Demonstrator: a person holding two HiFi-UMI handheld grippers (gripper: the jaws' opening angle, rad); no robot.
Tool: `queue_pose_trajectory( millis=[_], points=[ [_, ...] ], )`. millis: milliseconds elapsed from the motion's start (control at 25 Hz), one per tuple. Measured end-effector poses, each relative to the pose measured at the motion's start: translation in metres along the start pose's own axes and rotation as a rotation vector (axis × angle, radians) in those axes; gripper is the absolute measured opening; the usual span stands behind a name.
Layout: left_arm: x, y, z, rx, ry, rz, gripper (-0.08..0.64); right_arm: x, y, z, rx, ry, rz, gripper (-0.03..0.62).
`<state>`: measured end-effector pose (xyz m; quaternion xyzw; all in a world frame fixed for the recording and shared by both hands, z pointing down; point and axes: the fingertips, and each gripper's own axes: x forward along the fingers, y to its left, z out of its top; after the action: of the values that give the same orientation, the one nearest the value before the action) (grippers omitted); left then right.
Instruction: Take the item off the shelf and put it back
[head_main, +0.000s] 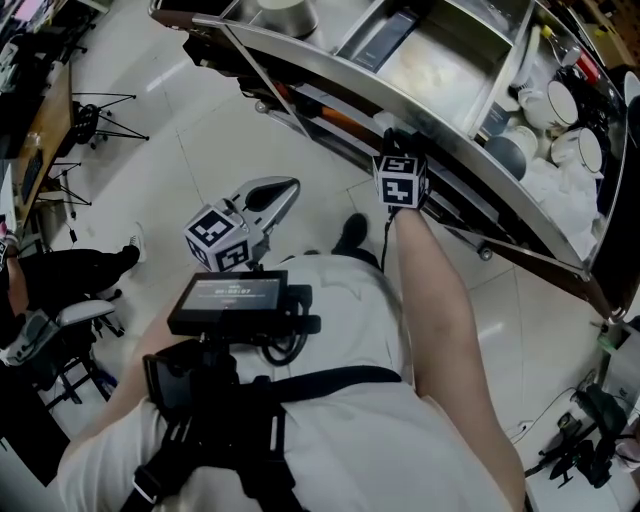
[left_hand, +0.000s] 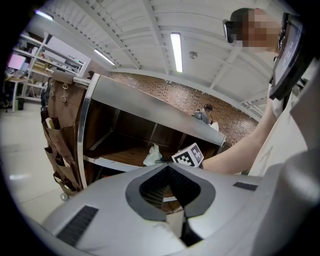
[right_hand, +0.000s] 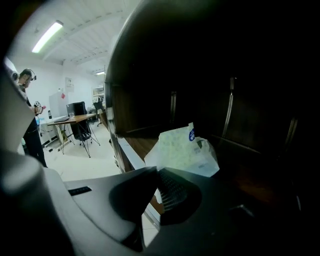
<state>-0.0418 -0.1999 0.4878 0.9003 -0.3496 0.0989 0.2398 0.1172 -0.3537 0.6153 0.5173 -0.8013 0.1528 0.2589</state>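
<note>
The white packet (right_hand: 182, 150) sits mid-frame in the right gripper view, on the wooden shelf (right_hand: 136, 144). The right gripper (right_hand: 158, 171) is closed tight on its bottom edge and looks like it's pinching it. So I'd say we're at the pick-up step, and next it needs a gentle pull straight out. The left gripper (left_hand: 167, 166), lower centre, is closed on nothing.

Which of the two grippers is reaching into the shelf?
The right gripper, jaws shut on the white bag on the shelf; the left gripper hangs outside.
</note>
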Motion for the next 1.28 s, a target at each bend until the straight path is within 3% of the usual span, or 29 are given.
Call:
queue_pose_trajectory(
  millis=[520, 760, 1040, 1280],
  points=[
    [-0.003, -0.014, 0.003, 0.026, -0.025, -0.042, 0.009, -0.037, 0.026, 0.006, -0.045, -0.055, 0.111, 0.009],
    [-0.017, -0.021, 0.007, 0.043, -0.039, -0.051, 0.009, -0.074, 0.062, 0.014, -0.137, -0.113, 0.238, 0.009],
    [-0.042, -0.023, 0.008, 0.049, -0.072, -0.034, 0.009, -0.130, 0.118, 0.024, -0.131, -0.183, 0.412, 0.009],
    [-0.068, -0.023, 0.007, 0.059, -0.108, -0.022, 0.009, -0.176, 0.158, 0.034, -0.151, -0.242, 0.482, 0.009]
  ],
)
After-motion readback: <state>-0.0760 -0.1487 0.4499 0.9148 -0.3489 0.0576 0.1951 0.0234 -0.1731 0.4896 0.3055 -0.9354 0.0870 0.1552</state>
